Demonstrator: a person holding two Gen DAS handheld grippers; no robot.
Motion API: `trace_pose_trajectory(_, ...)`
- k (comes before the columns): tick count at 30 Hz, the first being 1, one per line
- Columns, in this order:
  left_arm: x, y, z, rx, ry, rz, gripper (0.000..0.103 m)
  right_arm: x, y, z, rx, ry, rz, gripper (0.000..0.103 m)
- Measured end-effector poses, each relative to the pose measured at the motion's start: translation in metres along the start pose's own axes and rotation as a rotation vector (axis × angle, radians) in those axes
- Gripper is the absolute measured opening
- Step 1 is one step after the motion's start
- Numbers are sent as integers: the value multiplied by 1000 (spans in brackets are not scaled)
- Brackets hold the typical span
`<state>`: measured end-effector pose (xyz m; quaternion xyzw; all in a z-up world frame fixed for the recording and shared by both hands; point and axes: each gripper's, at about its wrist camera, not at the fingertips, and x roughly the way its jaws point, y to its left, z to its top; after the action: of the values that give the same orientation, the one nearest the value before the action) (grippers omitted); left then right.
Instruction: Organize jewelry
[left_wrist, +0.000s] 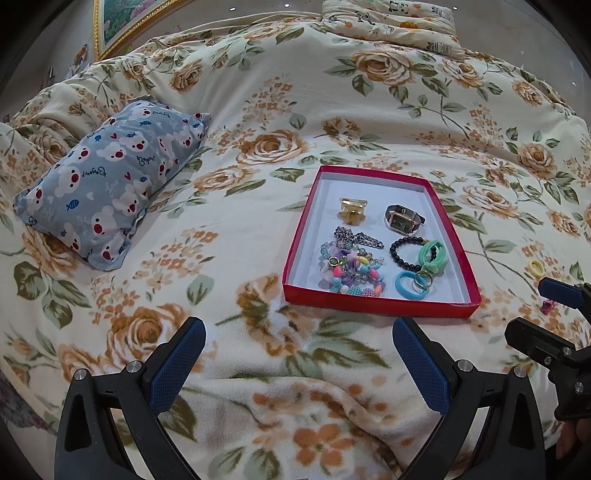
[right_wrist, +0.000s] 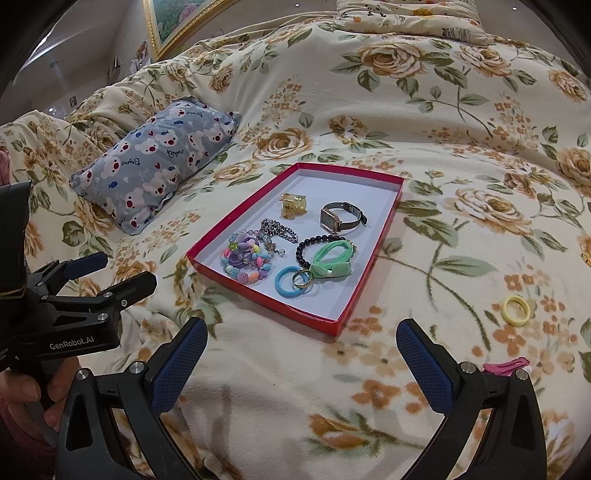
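Note:
A red tray with a white floor (left_wrist: 380, 304) (right_wrist: 258, 297) lies on the floral blanket. It holds a gold hair claw (left_wrist: 351, 211) (right_wrist: 293, 205), a watch (left_wrist: 402, 218) (right_wrist: 338, 218), a chain, colourful bead bracelets (left_wrist: 351, 269) (right_wrist: 247, 260), a black bead bracelet, a green band (right_wrist: 330, 260), a blue ring (right_wrist: 286, 286) and a metal ring. A yellow hair tie (left_wrist: 535, 268) (right_wrist: 516, 310) and a pink clip (right_wrist: 504, 367) (left_wrist: 547, 306) lie on the blanket right of the tray. My left gripper (left_wrist: 297, 363) is open and empty before the tray. My right gripper (right_wrist: 301, 363) is open and empty, near the pink clip.
A blue bear-print pillow (left_wrist: 107, 184) (right_wrist: 155, 158) lies left of the tray. A folded panda-print quilt (left_wrist: 395, 22) sits at the far side. A gold-framed picture (right_wrist: 173, 22) hangs on the wall behind. The blanket has soft folds near me.

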<state>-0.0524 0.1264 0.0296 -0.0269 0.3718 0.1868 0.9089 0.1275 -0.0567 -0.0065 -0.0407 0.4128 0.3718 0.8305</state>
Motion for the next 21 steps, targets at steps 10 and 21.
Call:
trace_pose_trajectory(10,-2,1,0,1,-6,-1,102,-6,0,4,-1,-20,-1,103)
trace_pose_trajectory(21,-6,0,1,-1,-11,-4,102,-7,0,5,-3,-21,0,103)
